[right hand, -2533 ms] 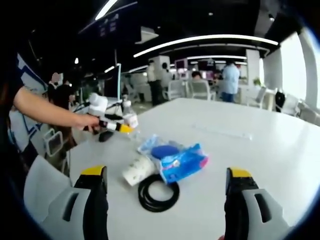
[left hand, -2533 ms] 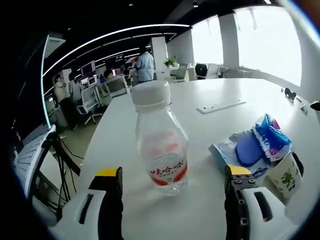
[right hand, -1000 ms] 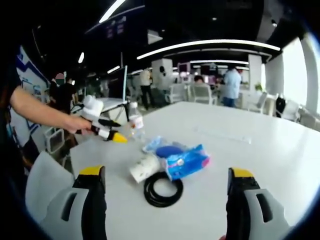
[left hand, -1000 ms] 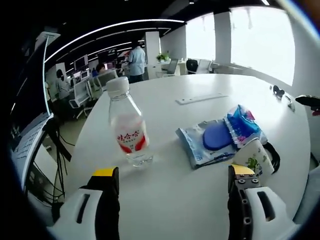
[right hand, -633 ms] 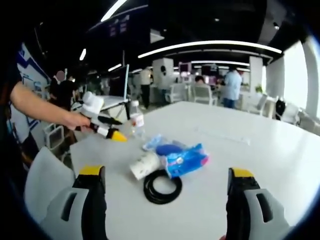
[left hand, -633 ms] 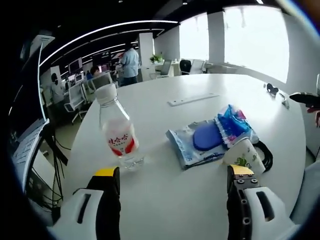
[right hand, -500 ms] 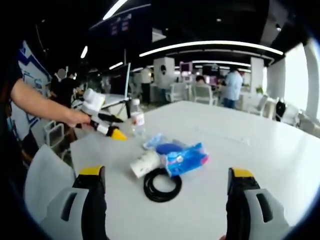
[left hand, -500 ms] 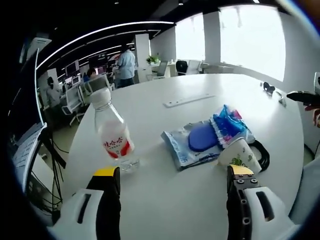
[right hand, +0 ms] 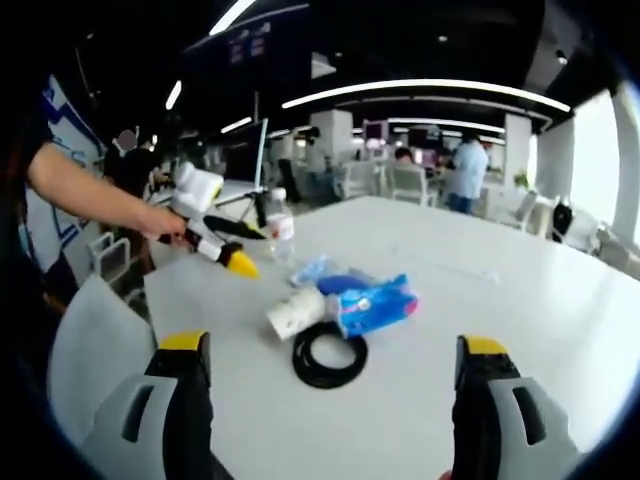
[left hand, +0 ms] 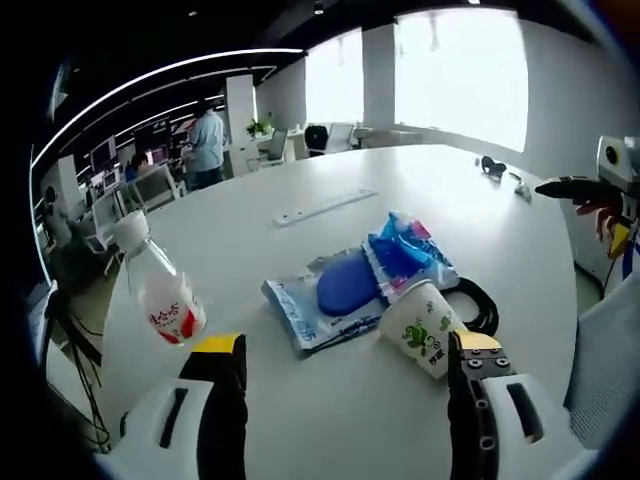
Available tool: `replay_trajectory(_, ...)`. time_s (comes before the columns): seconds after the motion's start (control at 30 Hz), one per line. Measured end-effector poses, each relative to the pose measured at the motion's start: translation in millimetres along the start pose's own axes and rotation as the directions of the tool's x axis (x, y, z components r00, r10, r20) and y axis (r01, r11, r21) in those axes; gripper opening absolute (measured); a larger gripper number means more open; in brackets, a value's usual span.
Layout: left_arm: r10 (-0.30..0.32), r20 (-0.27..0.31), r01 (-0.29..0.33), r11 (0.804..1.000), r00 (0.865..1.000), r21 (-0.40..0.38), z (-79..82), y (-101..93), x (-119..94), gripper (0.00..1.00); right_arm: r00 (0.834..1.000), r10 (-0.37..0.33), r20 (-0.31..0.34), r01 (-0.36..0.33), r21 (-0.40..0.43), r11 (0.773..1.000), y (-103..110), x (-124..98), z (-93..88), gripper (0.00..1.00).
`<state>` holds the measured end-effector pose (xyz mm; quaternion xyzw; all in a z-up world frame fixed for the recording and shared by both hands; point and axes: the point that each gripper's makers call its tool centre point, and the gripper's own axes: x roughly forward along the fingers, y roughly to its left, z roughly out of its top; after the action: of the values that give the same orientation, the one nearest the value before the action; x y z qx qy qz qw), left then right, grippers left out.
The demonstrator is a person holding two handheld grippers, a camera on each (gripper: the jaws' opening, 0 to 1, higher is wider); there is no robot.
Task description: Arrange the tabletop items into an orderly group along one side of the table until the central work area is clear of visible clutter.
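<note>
The paper cup [left hand: 423, 328] lies on its side low in the frame's middle, looks light and easy to squash, so the wide-open, empty left gripper [left hand: 342, 350] should pinch its rim softly.

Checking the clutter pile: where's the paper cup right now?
In the left gripper view the paper cup lies on its side just ahead of the right jaw, against the black ring and beside the blue wipes packs.
</note>
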<state>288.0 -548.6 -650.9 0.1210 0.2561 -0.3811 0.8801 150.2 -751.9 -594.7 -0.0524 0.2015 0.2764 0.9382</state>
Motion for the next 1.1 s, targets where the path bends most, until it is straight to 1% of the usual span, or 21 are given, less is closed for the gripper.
replay_trajectory(0.1,-0.008,-0.009,0.009,0.999,1.000,0.054,2.6,-5.1,4,0.78,1.000,0.000,0.002,0.000,0.009,1.000,0,-3,-1.2,1.00)
replay_trajectory(0.23,-0.033,-0.009,0.034,0.998,0.999,0.053,4.6,-10.7,8,0.71,1.000,0.009,-0.011,-0.009,-0.001,1.000,2,-4,-5.8,1.00)
replay_trajectory(0.3,-0.059,-0.009,0.060,0.997,0.998,0.052,5.4,-15.6,9,0.67,1.000,0.007,-0.015,-0.007,-0.008,1.000,3,-5,-6.7,1.00)
replay_trajectory(0.33,-0.084,-0.013,0.085,0.995,0.996,0.059,5.2,-20.6,11,0.64,1.000,0.007,-0.013,-0.007,-0.006,1.000,3,-6,-6.6,1.00)
replay_trajectory(0.43,-0.111,-0.021,0.112,0.990,0.994,0.082,5.6,-26.5,14,0.57,1.000,0.005,-0.012,-0.005,0.004,1.000,2,-7,-8.3,1.00)
replay_trajectory(0.53,-0.127,-0.027,0.129,0.989,0.991,0.077,5.7,-28.4,17,0.54,1.000,0.006,-0.017,-0.006,0.013,1.000,3,-7,-11.0,1.00)
replay_trajectory(0.63,-0.160,-0.037,0.163,0.984,0.986,0.076,5.4,-33.4,21,0.51,1.000,0.008,-0.022,-0.008,0.019,1.000,3,-7,-13.8,1.00)
replay_trajectory(0.7,-0.193,-0.055,0.198,0.975,0.980,0.101,3.3,-39.0,25,0.46,1.000,0.008,-0.025,-0.007,0.022,1.000,3,-8,-15.4,1.00)
replay_trajectory(0.8,-0.208,-0.068,0.215,0.970,0.976,0.114,1.1,-41.4,30,0.41,1.000,0.010,-0.030,-0.009,0.028,1.000,4,-8,-17.9,1.00)
replay_trajectory(0.87,-0.207,-0.082,0.216,0.970,0.975,0.111,-0.5,-41.7,34,0.42,0.999,0.007,-0.033,-0.006,0.032,0.999,2,-8,-19.6,1.00)
replay_trajectory(0.97,-0.221,-0.079,0.228,0.968,0.972,0.104,2.4,-43.2,39,0.41,0.999,0.010,-0.036,-0.008,0.039,0.999,1,-8,-20.6,1.00)
replay_trajectory(1.1,-0.260,-0.083,0.268,0.958,0.962,0.105,6.9,-49.4,45,0.40,0.999,0.014,-0.042,-0.012,0.042,0.999,-3,-8,-21.9,1.00)
